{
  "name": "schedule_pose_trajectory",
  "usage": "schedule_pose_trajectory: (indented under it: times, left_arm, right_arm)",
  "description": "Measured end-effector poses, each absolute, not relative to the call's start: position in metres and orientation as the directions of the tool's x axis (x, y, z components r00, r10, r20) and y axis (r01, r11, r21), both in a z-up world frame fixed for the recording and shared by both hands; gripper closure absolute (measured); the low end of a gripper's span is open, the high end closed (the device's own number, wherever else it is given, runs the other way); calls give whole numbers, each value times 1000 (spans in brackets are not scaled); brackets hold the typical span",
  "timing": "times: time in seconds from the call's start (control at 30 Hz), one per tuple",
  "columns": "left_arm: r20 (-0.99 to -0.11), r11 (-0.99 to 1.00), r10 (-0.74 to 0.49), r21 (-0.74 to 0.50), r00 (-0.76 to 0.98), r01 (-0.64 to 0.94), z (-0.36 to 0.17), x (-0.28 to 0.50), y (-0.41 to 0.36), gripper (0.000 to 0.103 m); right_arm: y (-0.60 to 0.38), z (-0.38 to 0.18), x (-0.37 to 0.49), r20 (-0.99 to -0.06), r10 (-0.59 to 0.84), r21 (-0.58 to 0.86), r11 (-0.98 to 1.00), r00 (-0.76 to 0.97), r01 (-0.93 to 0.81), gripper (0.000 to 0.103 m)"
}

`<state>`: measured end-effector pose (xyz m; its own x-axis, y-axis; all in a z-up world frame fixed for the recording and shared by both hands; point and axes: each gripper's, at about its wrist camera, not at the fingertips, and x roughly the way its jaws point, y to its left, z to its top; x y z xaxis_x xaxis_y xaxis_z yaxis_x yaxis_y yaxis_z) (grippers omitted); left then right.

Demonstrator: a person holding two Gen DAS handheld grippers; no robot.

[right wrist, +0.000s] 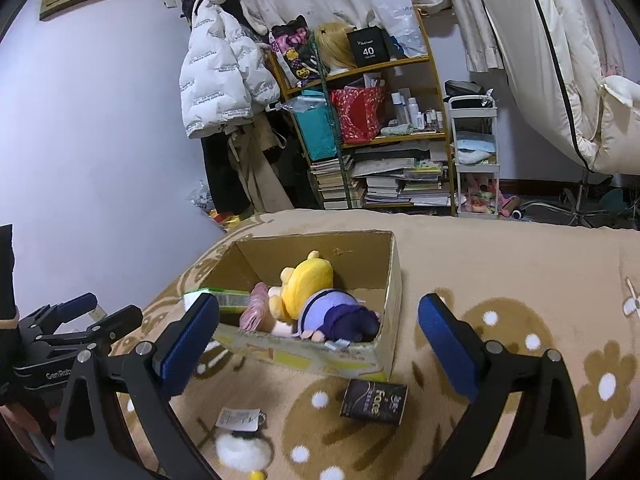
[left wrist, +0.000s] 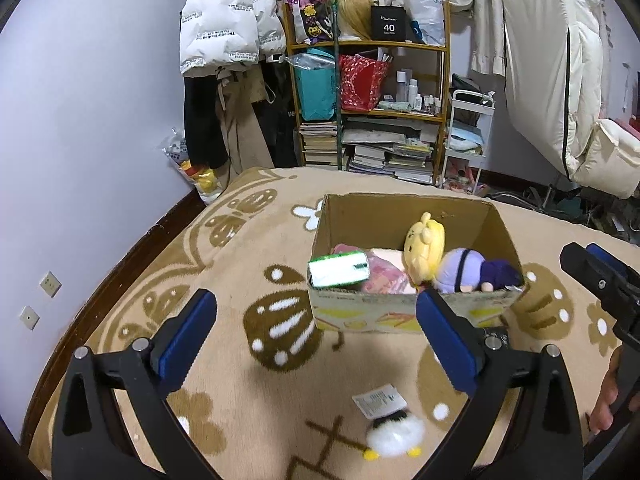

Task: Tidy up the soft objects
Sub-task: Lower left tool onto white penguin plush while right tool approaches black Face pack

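Observation:
A cardboard box (left wrist: 408, 216) (right wrist: 394, 276) sits on the patterned blanket. Inside lie a yellow plush (left wrist: 424, 246) (right wrist: 308, 282), a purple plush doll (left wrist: 476, 270) (right wrist: 340, 312), a pink soft item (left wrist: 384, 276) (right wrist: 256, 308) and a green-white pack (left wrist: 338, 270) (right wrist: 230, 298). A small white fluffy plush with yellow feet and a paper tag (left wrist: 394, 432) (right wrist: 242, 450) lies on the blanket in front of the box. My left gripper (left wrist: 316, 312) and right gripper (right wrist: 318, 318) are both open and empty, held short of the box.
A black "Face" packet (right wrist: 374, 402) lies on the blanket by the box's near corner. Behind the bed stand a cluttered wooden shelf (left wrist: 372, 104), a hanging white puffer jacket (left wrist: 228, 20) and a white cart (right wrist: 476, 156). The right gripper shows at the left view's right edge (left wrist: 600, 276).

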<state>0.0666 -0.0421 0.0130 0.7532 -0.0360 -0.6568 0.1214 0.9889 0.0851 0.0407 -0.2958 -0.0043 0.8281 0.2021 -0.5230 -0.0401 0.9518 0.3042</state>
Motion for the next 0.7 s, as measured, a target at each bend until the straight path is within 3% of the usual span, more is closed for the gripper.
schedule_pose_trajectory:
  times: [0.7]
  left_arm:
    - [-719,984,-35,97,694,150,1,32,-46,4]
  right_arm:
    - [-297,-17,17,-603,227,336,942,765,-15,0]
